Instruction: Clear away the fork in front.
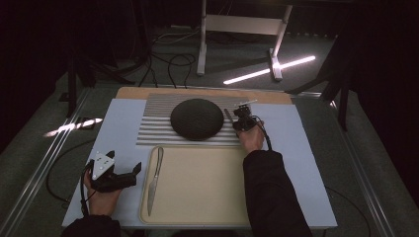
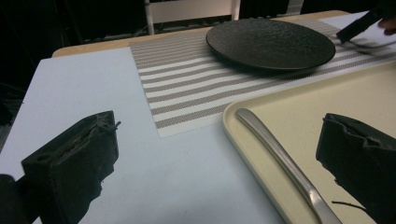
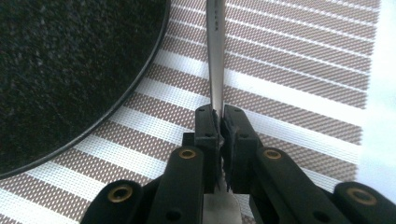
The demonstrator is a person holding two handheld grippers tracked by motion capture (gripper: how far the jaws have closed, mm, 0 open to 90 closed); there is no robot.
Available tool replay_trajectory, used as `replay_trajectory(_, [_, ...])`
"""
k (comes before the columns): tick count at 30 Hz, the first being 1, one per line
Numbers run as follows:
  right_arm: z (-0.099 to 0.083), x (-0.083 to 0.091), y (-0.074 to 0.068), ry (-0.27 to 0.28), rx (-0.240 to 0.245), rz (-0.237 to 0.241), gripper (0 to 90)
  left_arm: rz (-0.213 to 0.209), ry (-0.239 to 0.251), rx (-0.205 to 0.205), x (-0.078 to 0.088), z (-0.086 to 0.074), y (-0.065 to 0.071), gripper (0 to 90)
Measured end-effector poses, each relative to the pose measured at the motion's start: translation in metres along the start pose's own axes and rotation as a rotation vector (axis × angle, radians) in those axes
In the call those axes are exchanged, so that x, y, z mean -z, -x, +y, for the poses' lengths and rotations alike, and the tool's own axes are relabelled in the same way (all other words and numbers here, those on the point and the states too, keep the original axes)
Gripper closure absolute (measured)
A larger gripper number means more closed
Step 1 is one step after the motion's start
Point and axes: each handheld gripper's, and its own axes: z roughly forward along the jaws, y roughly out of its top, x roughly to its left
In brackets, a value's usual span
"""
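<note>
- The room around you is dark; the bench [image 1: 306, 163] is covered with a pale blue sheet, and a striped placemat [image 1: 153, 123] lies across its far half.
- A black plate [image 1: 196, 118] sits on that placemat, and a cream tray [image 1: 207, 187] lies just near of the mat.
- Your right tongs [image 1: 237, 118] are at the right of the plate, over the placemat, clamped tight on a slim metal utensil [image 3: 215, 56].
- In the right gripper view that utensil runs straight out from between the two closed jaws, its handle passing beside the plate's rim and not touching it; which kind of utensil it is cannot be told.
- Your left tongs [image 1: 137, 169] rest at the near left of the bench, jaws spread wide with nothing between the pads.
- A knife [image 1: 155, 178] lies along the left edge of the tray, blade toward you, handle pointing far.
- In the left gripper view the knife lies in front of the open jaws, nearer the right-hand one, with neither touching it.
</note>
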Motion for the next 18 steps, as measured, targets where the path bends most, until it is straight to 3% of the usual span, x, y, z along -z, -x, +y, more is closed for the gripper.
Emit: replay_trajectory(18, [0.004, 0.021, 0.003, 0.04, 0.01, 0.01, 86.0, 0.004, -0.002, -0.001, 0.0, 0.0, -0.001, 0.0])
